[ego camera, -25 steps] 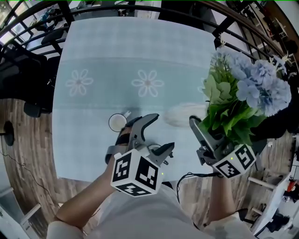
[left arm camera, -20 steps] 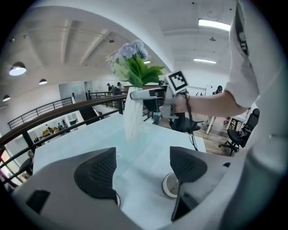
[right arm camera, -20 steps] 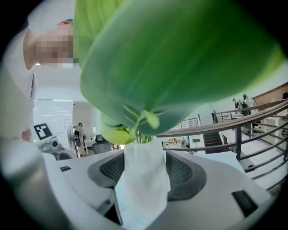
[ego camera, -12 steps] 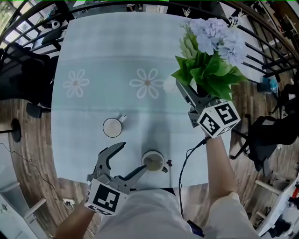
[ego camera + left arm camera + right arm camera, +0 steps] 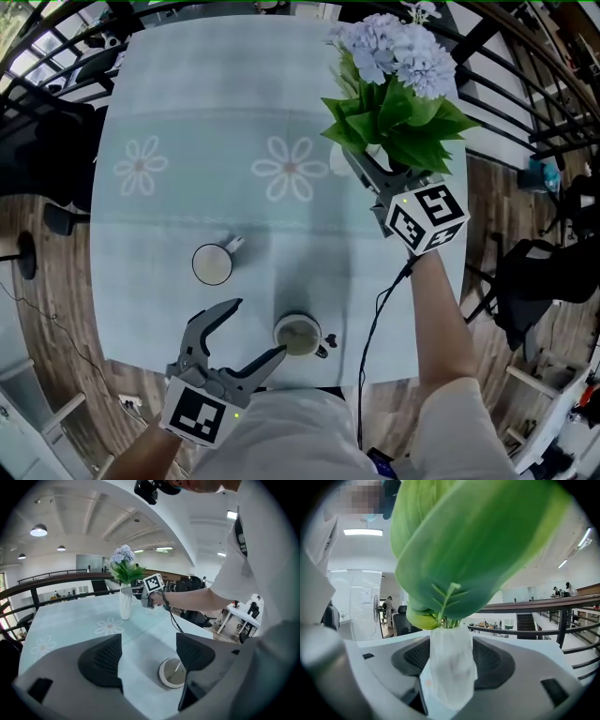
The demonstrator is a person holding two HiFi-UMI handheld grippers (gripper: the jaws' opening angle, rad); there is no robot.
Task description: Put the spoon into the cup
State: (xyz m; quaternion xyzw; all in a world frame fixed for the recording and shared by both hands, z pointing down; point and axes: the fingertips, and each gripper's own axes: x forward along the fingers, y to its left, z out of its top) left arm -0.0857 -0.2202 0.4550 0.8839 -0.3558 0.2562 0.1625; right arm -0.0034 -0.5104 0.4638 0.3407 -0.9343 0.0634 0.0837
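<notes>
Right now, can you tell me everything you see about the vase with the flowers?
The vase is white, tall and narrow, with a dull, slightly wrinkled-looking surface. It stands upright between the two pads of the right gripper, which grip its sides. Broad green leaves spread from its top, with pale blue-purple flowers above them. It is at the far right side of the table. I cannot tell whether its bottom rests on the table.

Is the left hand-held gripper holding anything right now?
No, the left hand-held gripper stands open in its own view, jaws well apart, with nothing gripped between them.
</notes>
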